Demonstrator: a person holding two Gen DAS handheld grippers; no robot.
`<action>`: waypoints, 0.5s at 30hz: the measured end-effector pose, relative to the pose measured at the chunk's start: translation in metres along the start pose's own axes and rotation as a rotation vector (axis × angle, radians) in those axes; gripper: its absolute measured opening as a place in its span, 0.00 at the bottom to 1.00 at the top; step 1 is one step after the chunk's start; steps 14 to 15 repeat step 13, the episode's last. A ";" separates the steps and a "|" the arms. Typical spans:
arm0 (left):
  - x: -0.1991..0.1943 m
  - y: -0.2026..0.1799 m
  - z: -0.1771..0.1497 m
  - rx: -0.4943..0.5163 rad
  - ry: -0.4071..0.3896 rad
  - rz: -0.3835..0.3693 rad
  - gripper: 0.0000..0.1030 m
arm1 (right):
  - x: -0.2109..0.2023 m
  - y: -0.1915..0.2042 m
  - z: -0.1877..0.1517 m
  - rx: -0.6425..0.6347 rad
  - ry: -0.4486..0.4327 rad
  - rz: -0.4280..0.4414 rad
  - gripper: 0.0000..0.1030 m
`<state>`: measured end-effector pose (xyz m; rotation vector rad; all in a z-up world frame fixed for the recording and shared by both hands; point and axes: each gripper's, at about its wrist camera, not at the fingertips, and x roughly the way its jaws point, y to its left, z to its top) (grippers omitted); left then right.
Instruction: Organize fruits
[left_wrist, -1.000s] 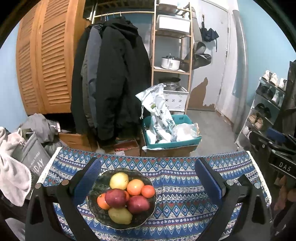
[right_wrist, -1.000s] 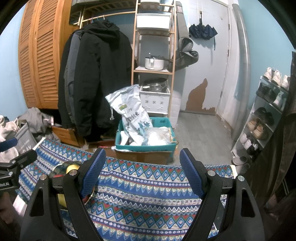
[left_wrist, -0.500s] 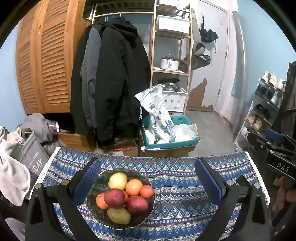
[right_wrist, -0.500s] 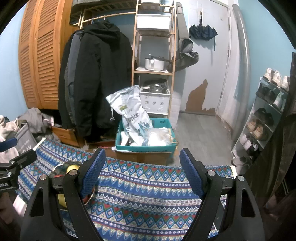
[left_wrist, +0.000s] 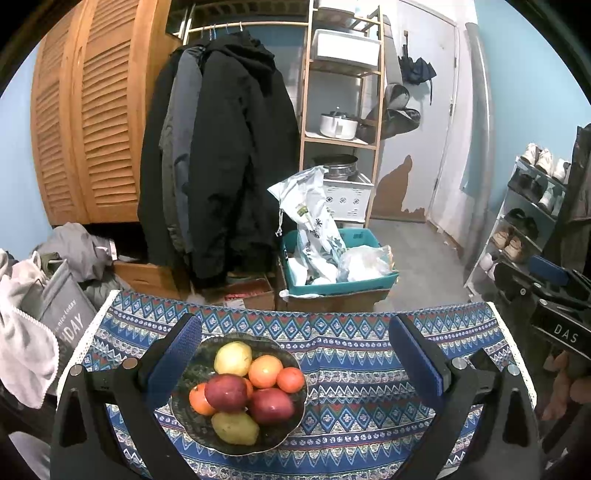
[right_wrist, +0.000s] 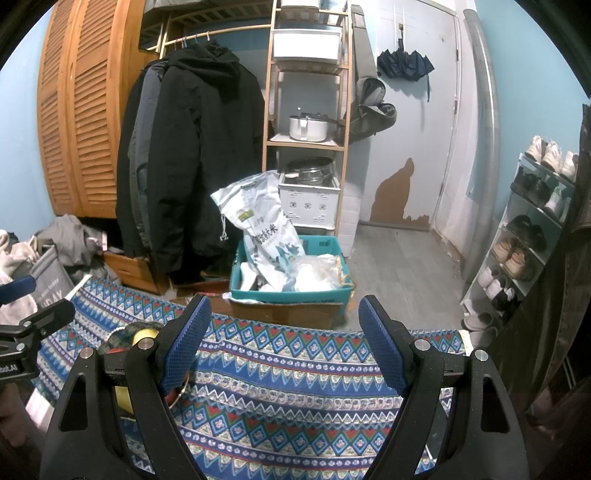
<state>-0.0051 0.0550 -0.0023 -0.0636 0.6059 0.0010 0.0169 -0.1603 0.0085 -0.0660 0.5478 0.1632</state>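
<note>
A dark bowl (left_wrist: 207, 424) of fruits (left_wrist: 246, 387) sits near the left edge of the bench (left_wrist: 354, 369), which is covered by a blue patterned cloth; the yellow pear (left_wrist: 235, 428) at the front of the heap lies with its long axis across the bench. The left tongs (left_wrist: 295, 363) hang open over the bench with nothing between them, their left finger (left_wrist: 173, 360) overlapping the bowl's rim. The right tongs (right_wrist: 284, 343) are likewise open and empty, and in their view the bowl (right_wrist: 122, 334) is mostly hidden behind their left finger (right_wrist: 184, 343).
</note>
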 end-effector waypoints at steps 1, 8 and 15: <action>0.000 -0.001 0.000 -0.001 0.000 0.000 0.99 | 0.000 0.000 0.000 0.000 0.000 -0.001 0.78; 0.000 -0.003 0.000 0.002 -0.009 -0.001 0.99 | 0.000 -0.001 0.000 0.000 0.000 0.000 0.78; -0.001 -0.004 -0.002 0.001 -0.006 -0.004 0.99 | 0.000 -0.001 0.000 -0.001 0.000 -0.001 0.78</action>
